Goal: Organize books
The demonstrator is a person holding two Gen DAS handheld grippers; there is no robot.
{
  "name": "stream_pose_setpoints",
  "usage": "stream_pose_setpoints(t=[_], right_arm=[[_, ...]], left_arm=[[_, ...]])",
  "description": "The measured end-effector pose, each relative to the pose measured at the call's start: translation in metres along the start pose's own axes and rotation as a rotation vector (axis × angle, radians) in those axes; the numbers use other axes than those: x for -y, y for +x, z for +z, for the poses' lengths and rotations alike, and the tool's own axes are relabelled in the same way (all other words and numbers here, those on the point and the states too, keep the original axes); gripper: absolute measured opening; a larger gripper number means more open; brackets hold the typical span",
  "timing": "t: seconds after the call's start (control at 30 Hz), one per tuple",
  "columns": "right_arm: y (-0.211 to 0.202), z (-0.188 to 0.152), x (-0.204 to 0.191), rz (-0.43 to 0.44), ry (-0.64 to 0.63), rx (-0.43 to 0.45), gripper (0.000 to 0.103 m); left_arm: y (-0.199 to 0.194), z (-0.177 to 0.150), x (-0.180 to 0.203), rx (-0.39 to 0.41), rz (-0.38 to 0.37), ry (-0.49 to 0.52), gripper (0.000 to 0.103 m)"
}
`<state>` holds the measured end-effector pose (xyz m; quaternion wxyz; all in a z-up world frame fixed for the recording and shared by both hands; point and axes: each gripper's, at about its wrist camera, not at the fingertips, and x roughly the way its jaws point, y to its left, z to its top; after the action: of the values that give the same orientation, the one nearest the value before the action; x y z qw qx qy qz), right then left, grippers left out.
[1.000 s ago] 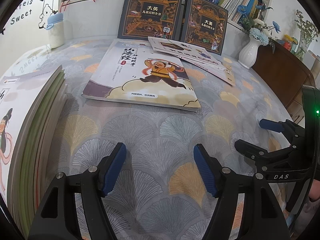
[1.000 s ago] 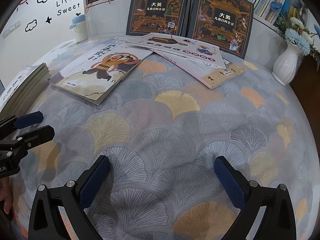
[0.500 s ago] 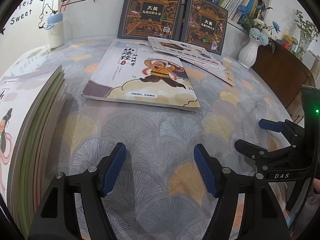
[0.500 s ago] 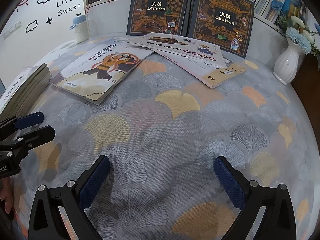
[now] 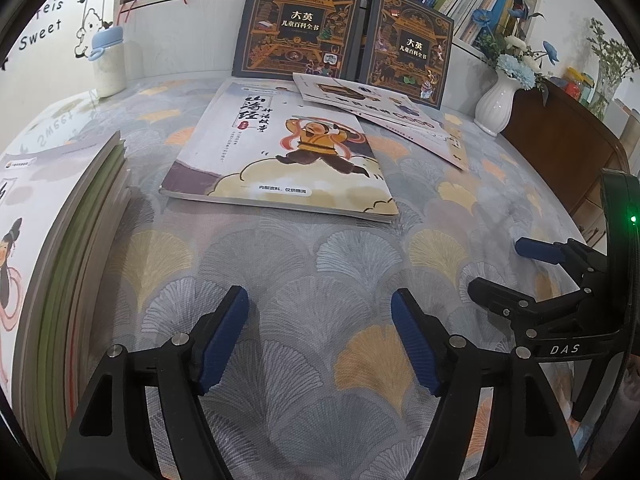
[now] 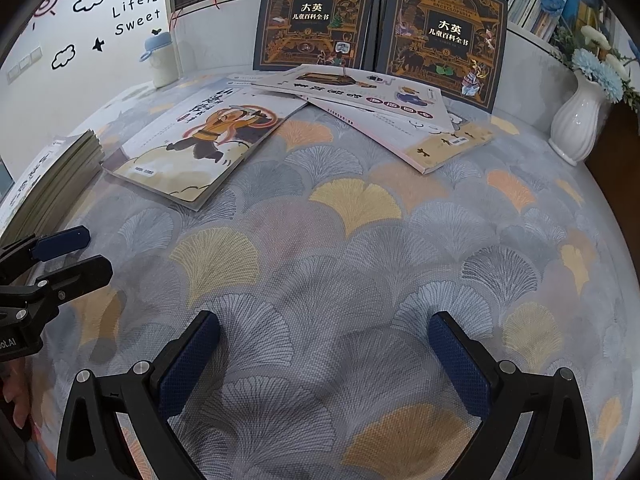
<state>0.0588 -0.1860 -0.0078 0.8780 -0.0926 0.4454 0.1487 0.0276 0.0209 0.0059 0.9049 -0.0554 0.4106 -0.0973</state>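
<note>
A picture book with a cartoon figure lies flat mid-table. Behind it, two thin books overlap. Two dark encyclopedias stand upright against the shelf. A stack of books sits at the left edge. My left gripper hovers over the cloth beside the stack; its jaws are opening with nothing between them. My right gripper is open and empty, to the right of the left one.
A patterned cloth covers the table. A white vase of blue flowers stands at the back right, next to a wooden cabinet. A bottle with a blue lid stands back left. Filled bookshelves run behind.
The left gripper's jaws stand a little wider than before. Both hands and all the books have stayed where they were.
</note>
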Motion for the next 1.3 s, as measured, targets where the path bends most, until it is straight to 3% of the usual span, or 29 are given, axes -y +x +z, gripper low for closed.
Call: stream_pose_setpoints(t=[1.3], right_arm=[[0.0001,0.0001,0.0005,0.000,-0.001,0.001,0.103]], left_arm=[[0.0025,-0.0014,0.0050,0.003,-0.001,0.005,0.075]])
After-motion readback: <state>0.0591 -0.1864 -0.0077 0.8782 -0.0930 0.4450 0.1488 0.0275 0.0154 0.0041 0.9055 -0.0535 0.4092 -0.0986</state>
